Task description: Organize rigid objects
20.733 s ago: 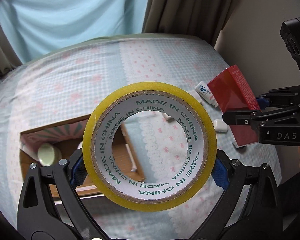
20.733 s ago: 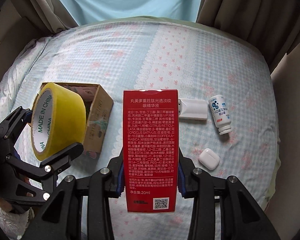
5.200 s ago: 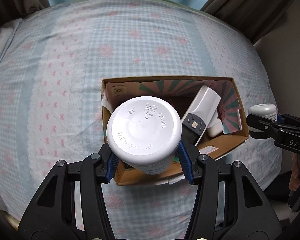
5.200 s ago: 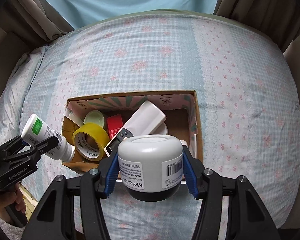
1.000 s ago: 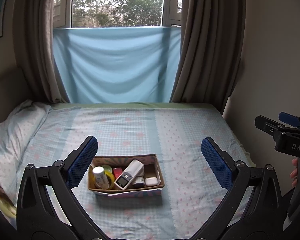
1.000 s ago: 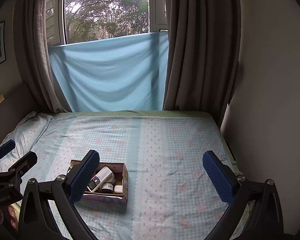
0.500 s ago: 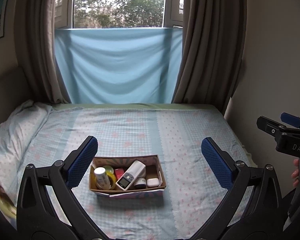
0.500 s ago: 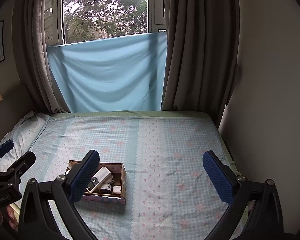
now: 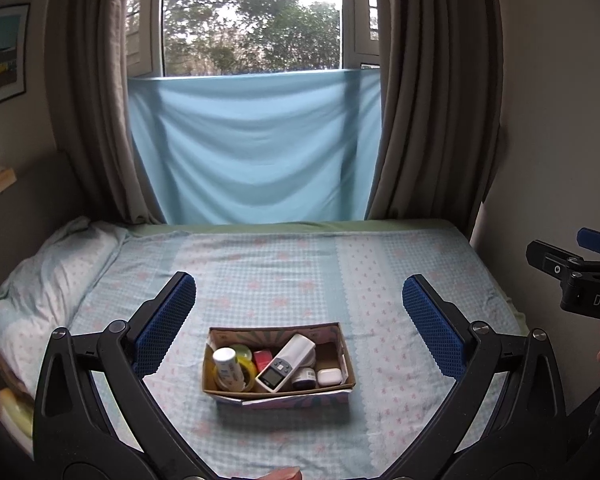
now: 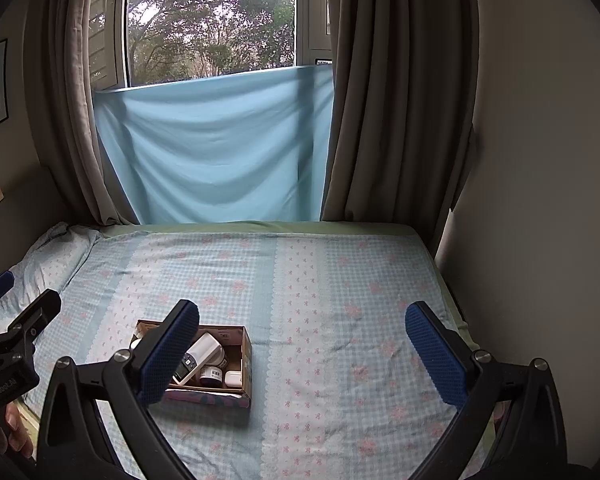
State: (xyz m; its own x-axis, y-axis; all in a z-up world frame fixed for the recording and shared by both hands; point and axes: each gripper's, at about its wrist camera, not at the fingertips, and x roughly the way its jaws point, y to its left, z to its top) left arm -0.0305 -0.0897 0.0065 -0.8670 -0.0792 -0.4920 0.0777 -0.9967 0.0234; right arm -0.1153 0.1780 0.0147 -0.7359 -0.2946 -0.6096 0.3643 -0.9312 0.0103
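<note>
A cardboard box (image 9: 344, 350) sits on the bed and holds a white bottle (image 9: 225, 366), yellow tape (image 9: 249, 370), a red box (image 9: 263, 358), a white remote (image 9: 286, 362), a small jar (image 9: 304, 377) and a white earbud case (image 9: 329, 377). My left gripper (image 9: 298, 300) is open and empty, held well back from and above the box. My right gripper (image 10: 302, 328) is also open and empty; the box (image 10: 246, 356) lies low on its left, partly behind its left finger (image 10: 168, 356).
The bed (image 9: 300, 264) with a blue checked sheet fills the floor space, with a pillow (image 9: 40, 280) at the left. Curtains (image 9: 432, 100) and a blue cloth (image 9: 252, 148) hang at the window behind. A wall (image 10: 540, 200) runs along the right.
Both grippers have drawn slightly further back from the bed and tilted up a little; the box sits a bit lower in both views. Both stay open and empty.
</note>
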